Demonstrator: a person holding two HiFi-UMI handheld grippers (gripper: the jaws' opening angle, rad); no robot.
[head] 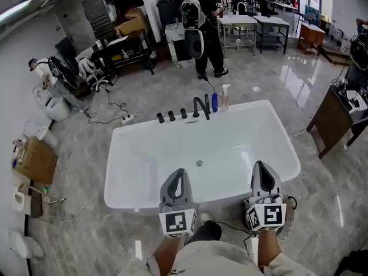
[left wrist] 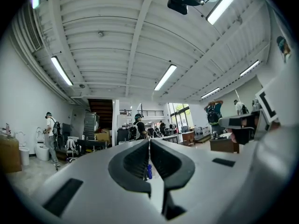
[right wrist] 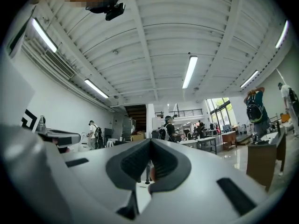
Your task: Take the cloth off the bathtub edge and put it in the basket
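two grippers sit lowest in the head view, each on a bare forearm above the person's light-clad lap. the left gripper [head: 177, 176] has its jaws pressed together with nothing between them, which the left gripper view [left wrist: 148, 147] confirms, and it points level out over the tub. the right gripper [head: 262, 170] is likewise closed and empty, its jaws meeting in the right gripper view [right wrist: 149, 146]. a round dark rim [head: 291, 207] peeks out just behind the right gripper, too hidden to say what it is. both grippers reach over the near edge of the white bathtub [head: 253, 108], which fills the middle of the marble floor. where the cloth lies cannot be told from these views. along the tub's far rim stand black knobs [head: 171, 116], a black faucet [head: 201, 107], a blue bottle [head: 214, 102] and a pale spray bottle [head: 225, 98] side by side. to the left, near the wall, sits a cardboard box [head: 35, 160]; a dark desk [head: 333, 119] stands to the right. farther back, a person with a backpack [head: 204, 27] stands by white tables [head: 253, 23].
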